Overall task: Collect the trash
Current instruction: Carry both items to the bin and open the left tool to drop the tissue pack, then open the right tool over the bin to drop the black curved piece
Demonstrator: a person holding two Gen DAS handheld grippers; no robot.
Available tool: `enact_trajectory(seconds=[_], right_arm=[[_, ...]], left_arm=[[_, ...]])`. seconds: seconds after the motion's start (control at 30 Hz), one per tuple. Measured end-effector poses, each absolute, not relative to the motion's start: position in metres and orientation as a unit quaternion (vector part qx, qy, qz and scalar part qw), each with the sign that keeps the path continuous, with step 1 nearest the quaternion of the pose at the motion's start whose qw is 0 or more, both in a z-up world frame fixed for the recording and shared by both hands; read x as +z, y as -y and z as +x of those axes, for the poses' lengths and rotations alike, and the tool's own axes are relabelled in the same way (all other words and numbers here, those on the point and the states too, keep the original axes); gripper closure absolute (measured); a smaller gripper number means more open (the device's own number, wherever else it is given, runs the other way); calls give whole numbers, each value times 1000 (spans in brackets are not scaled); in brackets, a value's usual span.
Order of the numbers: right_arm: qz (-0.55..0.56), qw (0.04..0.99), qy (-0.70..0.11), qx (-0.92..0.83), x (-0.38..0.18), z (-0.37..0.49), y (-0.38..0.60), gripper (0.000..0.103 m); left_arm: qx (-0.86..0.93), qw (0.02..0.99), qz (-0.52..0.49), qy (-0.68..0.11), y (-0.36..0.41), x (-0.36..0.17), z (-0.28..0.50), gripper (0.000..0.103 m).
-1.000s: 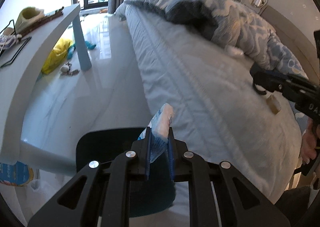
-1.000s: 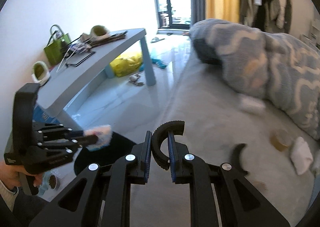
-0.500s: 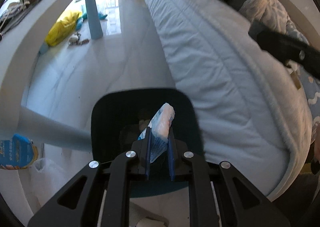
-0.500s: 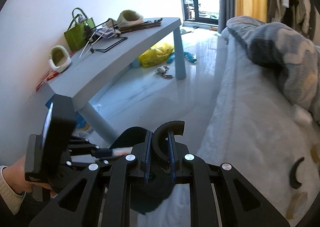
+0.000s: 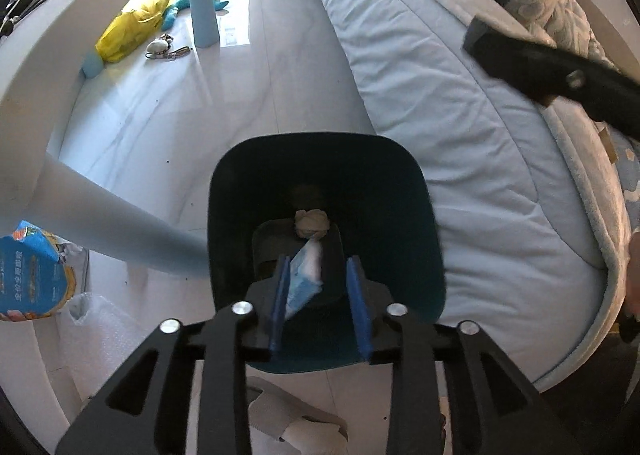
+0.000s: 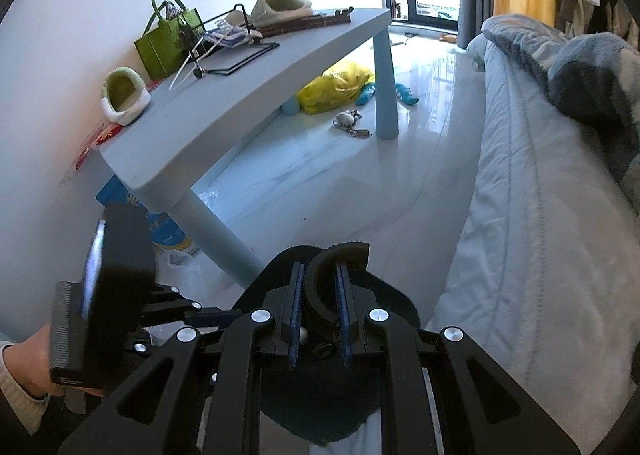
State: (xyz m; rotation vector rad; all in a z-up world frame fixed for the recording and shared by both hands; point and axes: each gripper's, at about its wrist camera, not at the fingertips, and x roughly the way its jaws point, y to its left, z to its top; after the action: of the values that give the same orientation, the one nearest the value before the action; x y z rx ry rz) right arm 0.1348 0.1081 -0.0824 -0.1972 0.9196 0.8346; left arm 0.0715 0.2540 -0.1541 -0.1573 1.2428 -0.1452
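Left wrist steeply down into bin (image 5: 320, 159), right wrist shallower, both sharing bin

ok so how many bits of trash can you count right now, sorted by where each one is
In the left claw, jaws just opened: 1, blue-and-white wrapper
In the right claw, clamped: 1, black curved piece
Lying in the dark bin: 1, crumpled beige wad
Total: 3
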Motion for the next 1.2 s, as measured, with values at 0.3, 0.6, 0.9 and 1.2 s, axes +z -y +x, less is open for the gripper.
enact_trajectory(seconds=[0.3,0.6,0.9,1.2], right_arm=[[-107,796,-453,387,-107,137,-129,87],[-114,781,-481,382,-134,139,-144,87],[-140,762,-507,376,-165,136,-155,87],[-158,739,-539,373,-188,129,-159,87]], left_arm=[[-52,831,-97,-546,-281,-132,63,55],[-41,859,-124,-495,-300,-96,54,58],[-39,890,-146,-429,-308,-51,48,70],[-38,907,-140,-396,-303,-29,48,71]])
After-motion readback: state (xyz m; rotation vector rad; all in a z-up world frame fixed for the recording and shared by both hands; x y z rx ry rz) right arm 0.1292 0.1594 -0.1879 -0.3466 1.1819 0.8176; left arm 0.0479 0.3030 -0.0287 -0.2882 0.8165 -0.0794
